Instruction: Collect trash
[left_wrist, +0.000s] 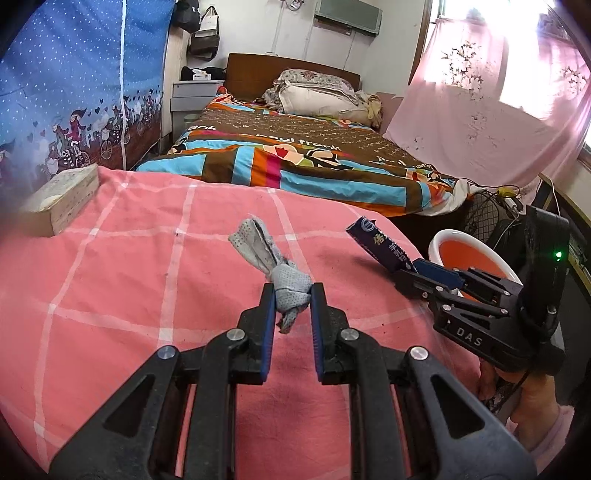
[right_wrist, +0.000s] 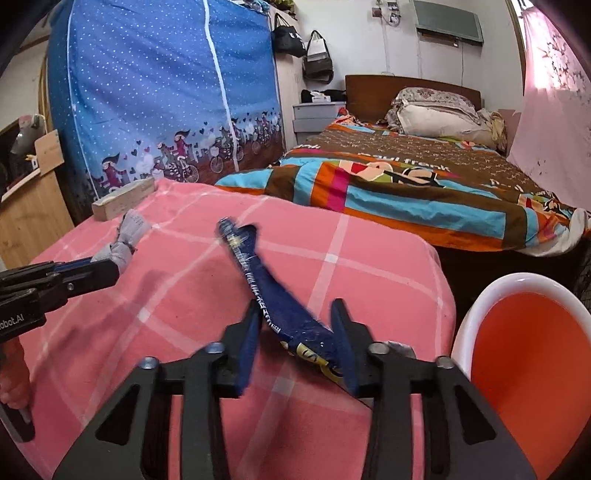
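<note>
My left gripper (left_wrist: 293, 300) is shut on a knotted grey cloth scrap (left_wrist: 284, 284) and holds it just above the pink checked cloth (left_wrist: 110, 295). The scrap also shows in the right wrist view (right_wrist: 123, 242) at the left gripper's tips (right_wrist: 110, 266). My right gripper (right_wrist: 297, 317) holds a dark blue printed wrapper (right_wrist: 266, 291) between its jaws, which stand fairly wide; the wrapper sticks up and leans against the right finger. In the left wrist view the right gripper (left_wrist: 424, 275) holds the wrapper (left_wrist: 380, 243) near the orange bin (left_wrist: 476, 258).
The orange bin with a white rim (right_wrist: 524, 354) stands beside the table's right edge. A thick book (left_wrist: 62, 199) lies at the table's far left corner. A bed with a colourful quilt (left_wrist: 295, 155) is behind, a blue wardrobe cover (right_wrist: 147, 92) at left.
</note>
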